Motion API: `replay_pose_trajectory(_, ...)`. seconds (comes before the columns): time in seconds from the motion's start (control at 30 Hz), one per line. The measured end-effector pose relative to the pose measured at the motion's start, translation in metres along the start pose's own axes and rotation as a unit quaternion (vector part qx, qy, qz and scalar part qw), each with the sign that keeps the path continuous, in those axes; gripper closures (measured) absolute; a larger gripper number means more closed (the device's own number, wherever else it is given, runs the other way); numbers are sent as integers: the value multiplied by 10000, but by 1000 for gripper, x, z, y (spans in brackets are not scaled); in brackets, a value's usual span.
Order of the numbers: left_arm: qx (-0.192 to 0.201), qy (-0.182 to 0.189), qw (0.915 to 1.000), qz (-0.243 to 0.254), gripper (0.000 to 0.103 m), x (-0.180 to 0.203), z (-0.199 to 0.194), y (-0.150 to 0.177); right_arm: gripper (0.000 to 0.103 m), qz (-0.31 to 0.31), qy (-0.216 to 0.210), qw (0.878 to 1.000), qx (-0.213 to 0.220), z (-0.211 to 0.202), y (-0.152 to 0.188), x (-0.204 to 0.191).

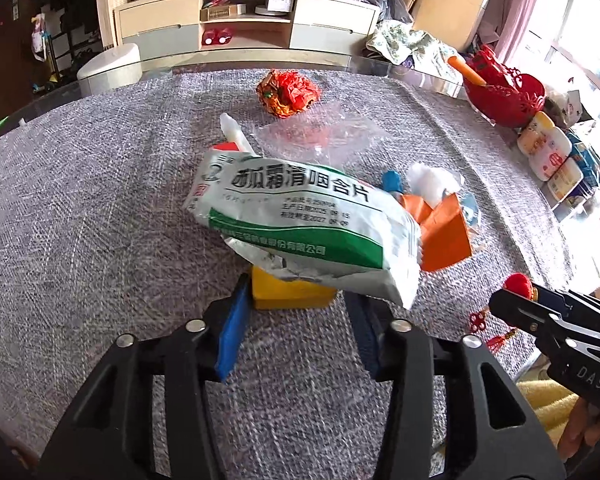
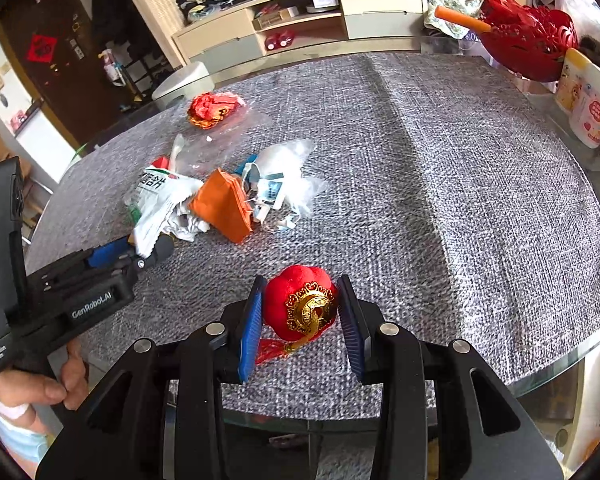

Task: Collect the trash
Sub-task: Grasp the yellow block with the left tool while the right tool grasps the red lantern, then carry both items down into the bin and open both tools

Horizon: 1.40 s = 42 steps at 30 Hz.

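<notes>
A pile of trash lies on the grey cloth table [image 1: 80,200]: a white-and-green medicine packet [image 1: 300,224], a yellow box [image 1: 292,292] under it, an orange paper bag [image 1: 444,232], clear plastic [image 1: 316,136] and a crumpled red wrapper [image 1: 288,92]. My left gripper [image 1: 296,320] is open, its pads either side of the yellow box beneath the packet. My right gripper [image 2: 300,320] is open around a red plush ornament with a gold emblem [image 2: 300,304]; the pads stand just beside it. The pile [image 2: 220,200] shows up left in the right wrist view.
A red basket [image 1: 508,92] with an orange stick, and several white bottles [image 1: 548,152], stand at the table's right edge. A TV cabinet [image 1: 244,28] and a white stool [image 1: 108,68] are beyond the far edge. The glass table rim [image 2: 560,368] is near right.
</notes>
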<state>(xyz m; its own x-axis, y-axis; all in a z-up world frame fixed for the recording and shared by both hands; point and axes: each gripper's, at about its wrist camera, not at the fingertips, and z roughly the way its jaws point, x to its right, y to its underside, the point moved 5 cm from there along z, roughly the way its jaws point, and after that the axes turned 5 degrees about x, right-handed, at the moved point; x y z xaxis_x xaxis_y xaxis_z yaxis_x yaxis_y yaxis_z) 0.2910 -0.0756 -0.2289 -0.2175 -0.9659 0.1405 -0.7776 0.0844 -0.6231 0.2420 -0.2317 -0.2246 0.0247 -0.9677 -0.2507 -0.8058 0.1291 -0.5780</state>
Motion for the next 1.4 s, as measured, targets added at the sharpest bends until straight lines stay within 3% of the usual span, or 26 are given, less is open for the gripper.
replay_pose_trajectory(0.27,-92,34,9999,39,64,-3,-11,12,66,-30,-47,10000,53,-14,7,-3)
replay_pose_trajectory(0.93,-238,57,9996,-101,65,-12,-114,129,66,-538,-269,9982,5,-63,82,-57)
replay_pose_trajectory(1.4,-835,200,9959,-288,65,-8,-105,212,66,-634,-130,9966,-518,-39,154,-61)
